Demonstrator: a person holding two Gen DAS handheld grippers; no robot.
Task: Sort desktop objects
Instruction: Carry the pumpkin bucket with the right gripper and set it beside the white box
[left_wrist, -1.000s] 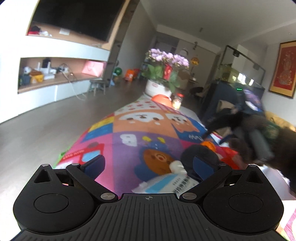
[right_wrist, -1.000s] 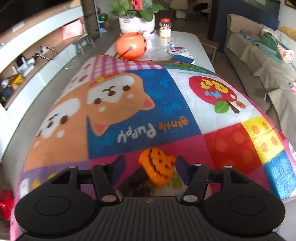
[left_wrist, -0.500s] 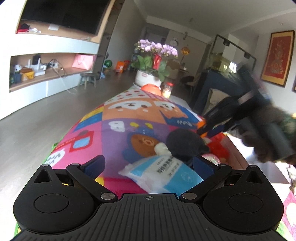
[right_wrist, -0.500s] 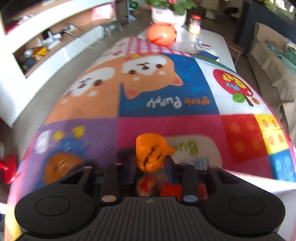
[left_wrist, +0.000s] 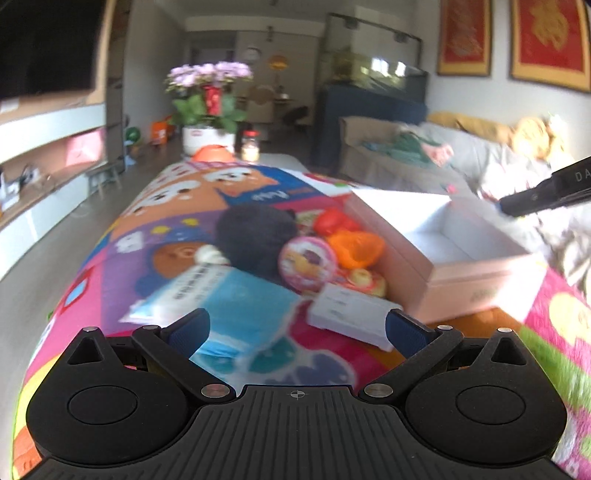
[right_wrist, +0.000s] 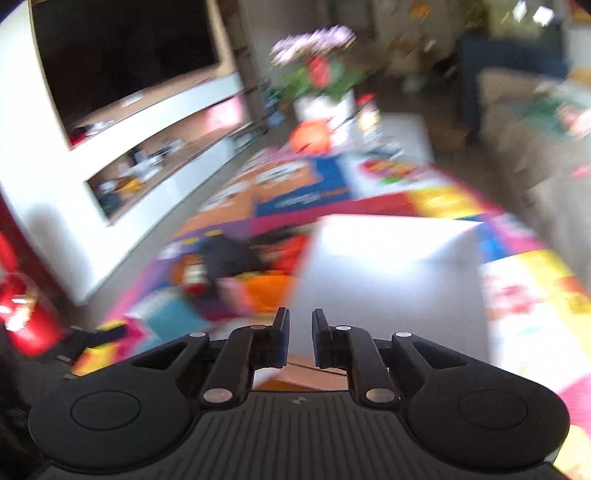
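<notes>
Left gripper (left_wrist: 297, 330): jaws spread wide, nothing between the blue pads (left_wrist: 188, 330); it hangs over the near edge of the bright patchwork cartoon blanket (left_wrist: 177, 206).

Right gripper (right_wrist: 298, 341): jaws have just been closing and now stand almost together — only a narrow slit, no object in it. It points over the open white-lined pink cardboard box (right_wrist: 391, 280); this view is heavily blurred.

Loose items, left view, in a cluster just left of the box (left_wrist: 476, 280):
- blue and white plastic packet (left_wrist: 236, 295), nearest the left gripper
- flat white rectangular carton (left_wrist: 351, 314), against the box's near corner
- black fuzzy plush (left_wrist: 255, 236)
- round pink printed tin (left_wrist: 306, 264)
- orange plastic pumpkin toy (left_wrist: 354, 249), touching the box wall
- red item (left_wrist: 330, 221) behind it — too blurred to identify

Box interior appears bare.
</notes>
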